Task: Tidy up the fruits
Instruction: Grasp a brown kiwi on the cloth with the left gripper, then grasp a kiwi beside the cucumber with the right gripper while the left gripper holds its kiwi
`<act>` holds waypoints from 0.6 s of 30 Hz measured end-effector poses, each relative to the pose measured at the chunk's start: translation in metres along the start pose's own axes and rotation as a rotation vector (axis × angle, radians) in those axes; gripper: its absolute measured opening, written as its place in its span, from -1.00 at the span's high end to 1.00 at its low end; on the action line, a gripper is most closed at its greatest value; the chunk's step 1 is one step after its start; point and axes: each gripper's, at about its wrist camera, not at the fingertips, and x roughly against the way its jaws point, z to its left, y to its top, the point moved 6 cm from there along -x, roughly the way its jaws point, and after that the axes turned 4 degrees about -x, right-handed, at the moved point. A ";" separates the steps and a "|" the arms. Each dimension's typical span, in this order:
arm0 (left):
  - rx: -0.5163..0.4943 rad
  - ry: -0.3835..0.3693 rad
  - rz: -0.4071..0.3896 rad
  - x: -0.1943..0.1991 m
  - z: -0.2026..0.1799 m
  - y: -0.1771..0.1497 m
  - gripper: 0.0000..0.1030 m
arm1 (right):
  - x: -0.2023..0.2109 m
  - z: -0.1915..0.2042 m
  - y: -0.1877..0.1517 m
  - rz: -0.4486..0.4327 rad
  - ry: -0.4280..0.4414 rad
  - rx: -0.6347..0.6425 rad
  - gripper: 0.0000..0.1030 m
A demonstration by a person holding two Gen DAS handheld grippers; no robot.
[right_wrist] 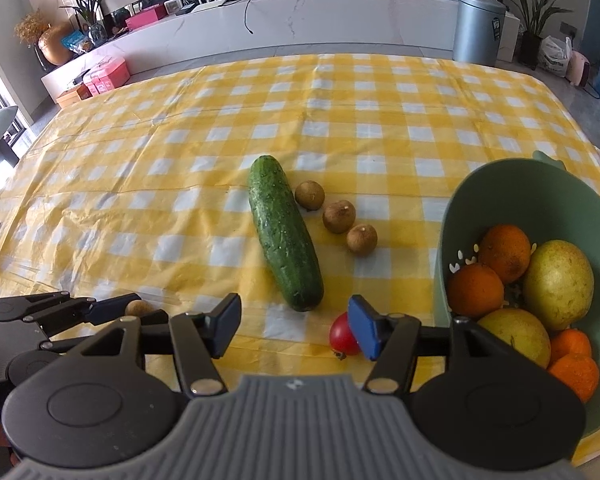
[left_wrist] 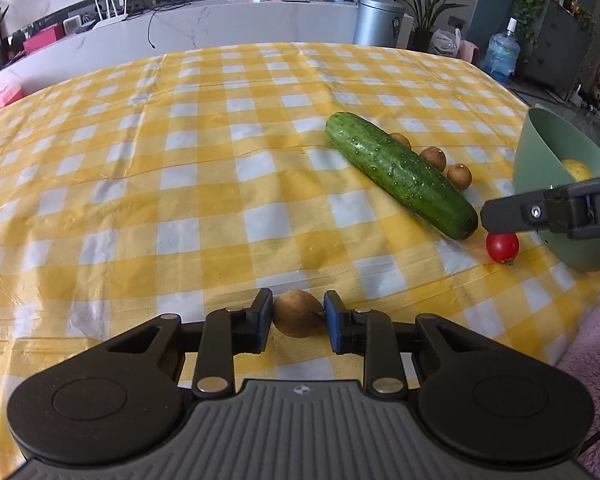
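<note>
Peeking past the right gripper's (right_wrist: 293,326) spread, empty fingers, the cherry tomato (right_wrist: 343,335) is half hidden. The green bowl (right_wrist: 500,188) holds oranges (right_wrist: 505,253) and yellow fruits (right_wrist: 559,285); the left view shows just one. Beside the cucumber (right_wrist: 285,234) lie three longans (right_wrist: 339,217). The left gripper (left_wrist: 298,317) pinches a fourth longan (left_wrist: 298,313).

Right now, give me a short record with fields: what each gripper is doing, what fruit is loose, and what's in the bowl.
left gripper: shut on a longan
right gripper: open, above the cherry tomato
loose on tablecloth: cucumber, three longans beside it, cherry tomato
green bowl: oranges and yellow-green fruits
bowl position: right of the cucumber, tilted
</note>
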 end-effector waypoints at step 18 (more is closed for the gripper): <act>0.184 -0.097 -0.068 0.020 0.037 0.013 0.40 | 0.016 -0.030 0.059 -0.095 0.085 -0.127 0.23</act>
